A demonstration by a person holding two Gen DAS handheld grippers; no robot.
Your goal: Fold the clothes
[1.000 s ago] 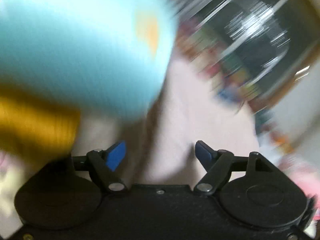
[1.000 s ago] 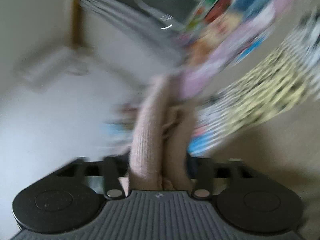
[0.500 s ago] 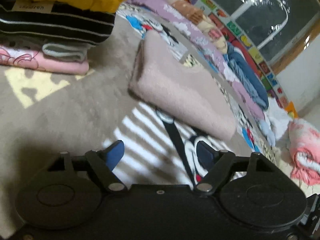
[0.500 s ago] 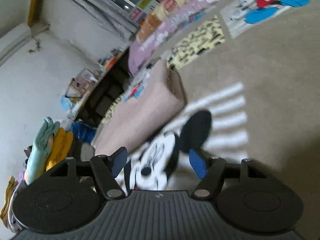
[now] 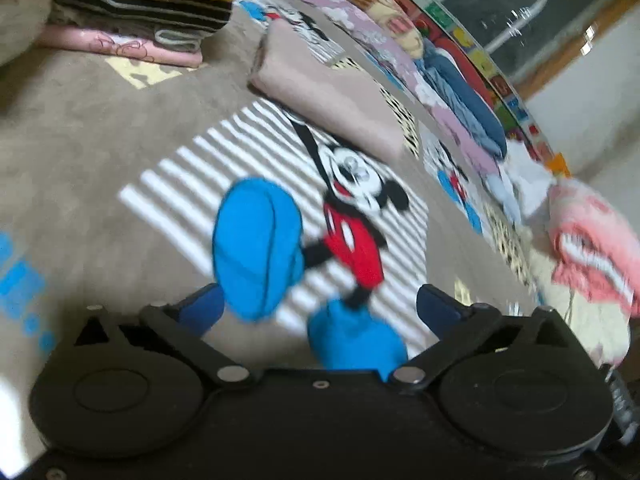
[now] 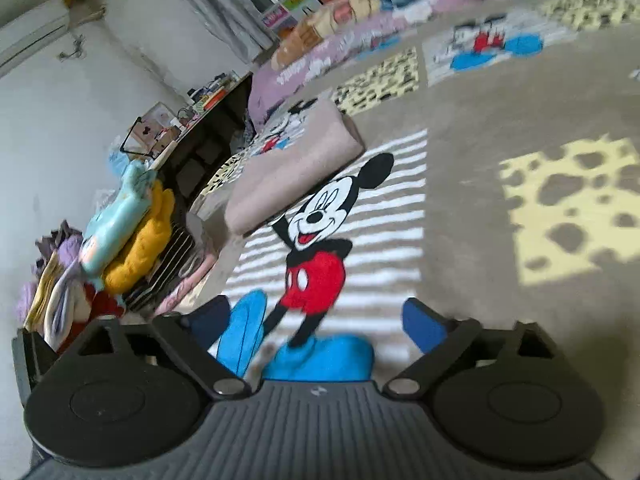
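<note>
The beige garment [image 5: 328, 108] is lying as a neat, thick rectangle on the rug [image 5: 80, 152], just beyond the mouse print's [image 5: 352, 196] raised arm; it is already lying folded, as the task wants. The left gripper [image 5: 318, 308] and the right gripper [image 6: 316, 316] are both hovering on the near side of the mouse print, jaws spread wide and gripping nothing.

Judging by that, this garment's fold is reading as done, and both grippers are standing free of it. What the next move calls for is not settled: either this bundle is waiting to be carried to the stack [image 6: 132, 232] beyond the mouse print and to its left, or another loose piece (perhaps the pink heap [image 5: 592, 248] to the right of the print) is waiting to be fetched.

Room is plentiful: bare rug is stretching all around the mouse print. The folded garment's long edge is lying just beside the print's head, its far end near the stack, and bedding [image 5: 460, 80] is lining the rug's far edge.
</note>
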